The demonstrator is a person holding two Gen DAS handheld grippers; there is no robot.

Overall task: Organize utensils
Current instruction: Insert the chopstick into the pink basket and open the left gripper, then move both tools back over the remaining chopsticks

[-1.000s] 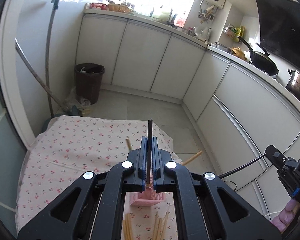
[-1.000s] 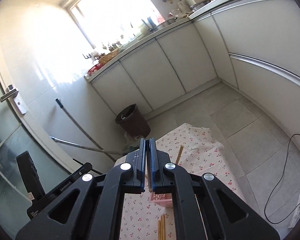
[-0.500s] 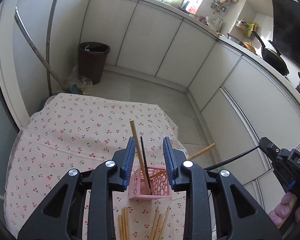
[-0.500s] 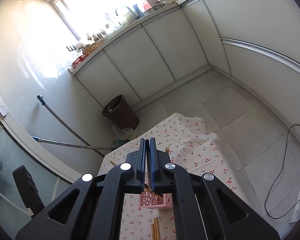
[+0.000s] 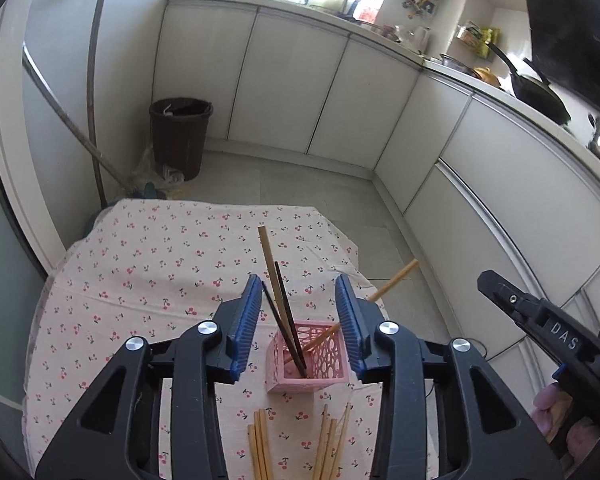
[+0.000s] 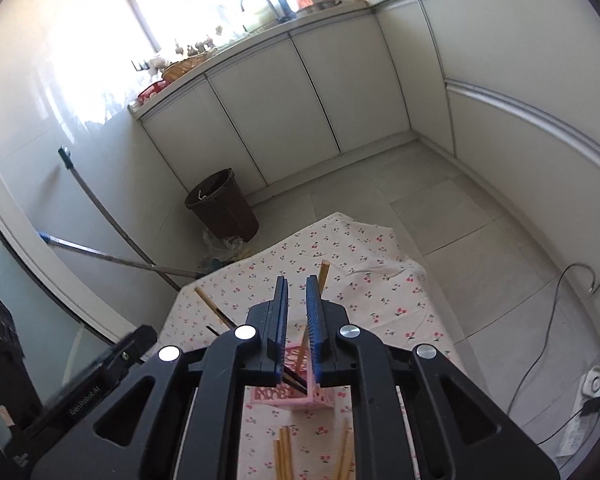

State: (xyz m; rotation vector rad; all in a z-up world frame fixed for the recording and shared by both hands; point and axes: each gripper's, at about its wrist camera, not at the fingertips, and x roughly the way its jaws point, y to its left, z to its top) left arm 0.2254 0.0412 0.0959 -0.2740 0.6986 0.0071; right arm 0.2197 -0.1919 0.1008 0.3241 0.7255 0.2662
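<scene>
White-cabinet kitchen with a grey tiled floor; in the middle, a small table under a cherry-print cloth (image 5: 148, 280). On the cloth, a pink perforated plastic holder (image 5: 316, 360), upright, with chopsticks leaning out of it — two dark ones (image 5: 284, 312) and a pale wooden one (image 5: 269, 264) tilted to the far left, another wooden one (image 5: 392, 282) slanted out to the right. Nearer the cameras, two loose bundles of wooden chopsticks (image 5: 260, 444) flat on the cloth, just beside the holder. Left gripper (image 5: 300, 316) poised above the holder, jaws opening and partly apart, the standing chopsticks seen between the blue pads but not pressed by them. Right gripper (image 6: 297, 320) over the same holder, jaws just opening — a narrow gap, nothing gripped. Brown waste bin (image 5: 180, 136) by the far cabinets.
</scene>
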